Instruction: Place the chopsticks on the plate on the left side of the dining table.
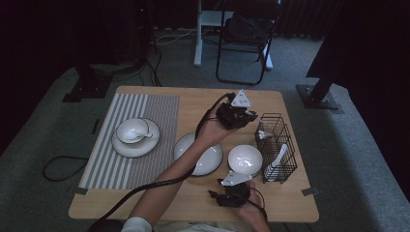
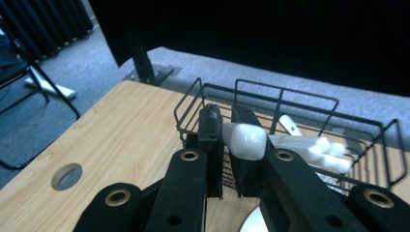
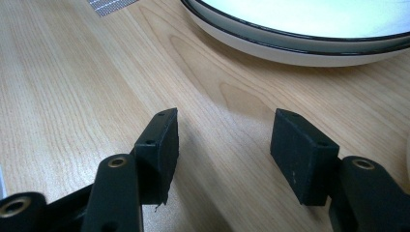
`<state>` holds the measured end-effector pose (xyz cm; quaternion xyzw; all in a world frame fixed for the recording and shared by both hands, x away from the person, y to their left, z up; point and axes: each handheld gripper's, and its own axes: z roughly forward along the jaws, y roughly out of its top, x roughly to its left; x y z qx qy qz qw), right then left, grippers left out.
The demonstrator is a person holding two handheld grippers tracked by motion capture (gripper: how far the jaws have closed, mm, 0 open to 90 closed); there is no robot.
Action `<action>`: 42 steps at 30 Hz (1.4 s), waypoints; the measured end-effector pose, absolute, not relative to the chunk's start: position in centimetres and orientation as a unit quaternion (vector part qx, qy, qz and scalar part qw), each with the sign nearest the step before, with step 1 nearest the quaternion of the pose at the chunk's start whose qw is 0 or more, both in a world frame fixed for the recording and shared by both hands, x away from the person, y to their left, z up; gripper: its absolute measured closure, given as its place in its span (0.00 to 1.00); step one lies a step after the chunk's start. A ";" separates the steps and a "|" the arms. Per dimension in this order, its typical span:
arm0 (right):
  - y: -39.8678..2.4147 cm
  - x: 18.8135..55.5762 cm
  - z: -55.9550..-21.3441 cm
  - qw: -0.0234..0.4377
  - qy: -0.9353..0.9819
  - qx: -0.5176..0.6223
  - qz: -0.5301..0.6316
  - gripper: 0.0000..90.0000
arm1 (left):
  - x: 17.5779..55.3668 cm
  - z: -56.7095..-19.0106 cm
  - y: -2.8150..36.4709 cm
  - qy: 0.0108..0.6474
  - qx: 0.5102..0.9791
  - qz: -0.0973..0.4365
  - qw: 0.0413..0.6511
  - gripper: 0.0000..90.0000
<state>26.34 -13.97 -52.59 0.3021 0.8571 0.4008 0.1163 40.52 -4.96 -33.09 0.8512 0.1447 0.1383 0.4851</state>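
Holding a white spoon [image 2: 244,139] by one end between its closed jaws, the left gripper [image 1: 240,115] is just beside the black wire basket [image 1: 284,126] at the right side of the table [image 1: 193,203], so the step in hand seems to be taking a spoon out of the basket for the table setting. In the left gripper view the spoon's end sits clamped between the two black pads, with more white spoons [image 2: 319,147] lying inside the basket behind it. The right gripper [image 1: 231,195] rests low near the front edge of the table with its jaws apart and nothing between them; in the right gripper view there is bare wood under them and the rim of a white plate [image 3: 309,38] farther off. On the striped placemat [image 1: 126,140] at the left, one plate carries a bowl with a spoon [image 1: 135,136] already in it, while the second bowl [image 1: 245,159] stands beside the basket and has no spoon. I judge that the next move is to carry the held spoon clear of the wires and over to this empty bowl. This calls for a steady lift so the spoon does not catch on the basket, and for lowering it gently before the jaws let go.
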 end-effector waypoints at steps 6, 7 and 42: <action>-14.0 26.3 -52.6 0.116 0.857 0.302 0.401 0.48 | 40.4 -32.4 -3.0 0.148 0.847 0.142 0.490 0.94; -14.0 26.3 -52.6 0.116 0.857 0.302 0.401 0.48 | 40.4 -32.3 -2.6 0.149 0.847 0.142 0.491 0.94; -13.9 26.5 -52.6 0.117 0.860 0.295 0.400 0.47 | 37.3 -31.8 10.0 0.178 0.822 0.142 0.523 0.94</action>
